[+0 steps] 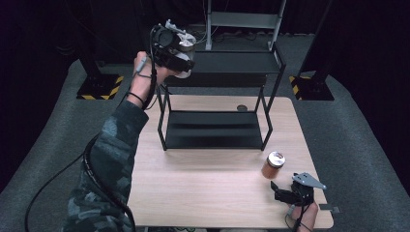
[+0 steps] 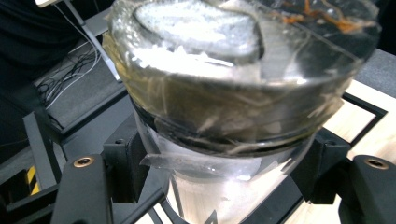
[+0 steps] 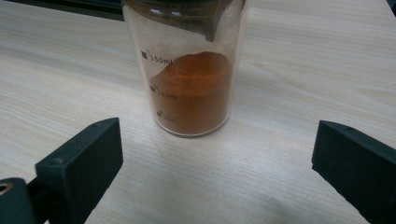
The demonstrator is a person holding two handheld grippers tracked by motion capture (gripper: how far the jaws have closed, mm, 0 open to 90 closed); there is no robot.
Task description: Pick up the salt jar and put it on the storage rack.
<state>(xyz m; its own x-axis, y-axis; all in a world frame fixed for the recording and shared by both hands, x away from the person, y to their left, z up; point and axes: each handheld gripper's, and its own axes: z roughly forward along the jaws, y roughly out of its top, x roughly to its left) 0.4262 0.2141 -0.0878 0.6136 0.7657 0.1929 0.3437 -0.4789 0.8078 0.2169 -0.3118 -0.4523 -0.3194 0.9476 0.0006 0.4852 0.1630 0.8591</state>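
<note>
Left gripper (image 1: 180, 57) fingers clamp clear jar (image 2: 233, 79) over shelf (image 1: 212, 128) – loose grip, it drops; right gripper (image 1: 285, 192) fingers apart – could tip spice jar (image 3: 191, 70).

The left gripper (image 1: 180, 54) is held raised beyond the table's far left corner, its jaws clamped shut on something held between them, the camouflage-sleeved left forearm (image 1: 109, 159) stretched forward. The right gripper (image 1: 285, 191) is kept low near the table's near right corner, its jaws spread wide apart.
</note>
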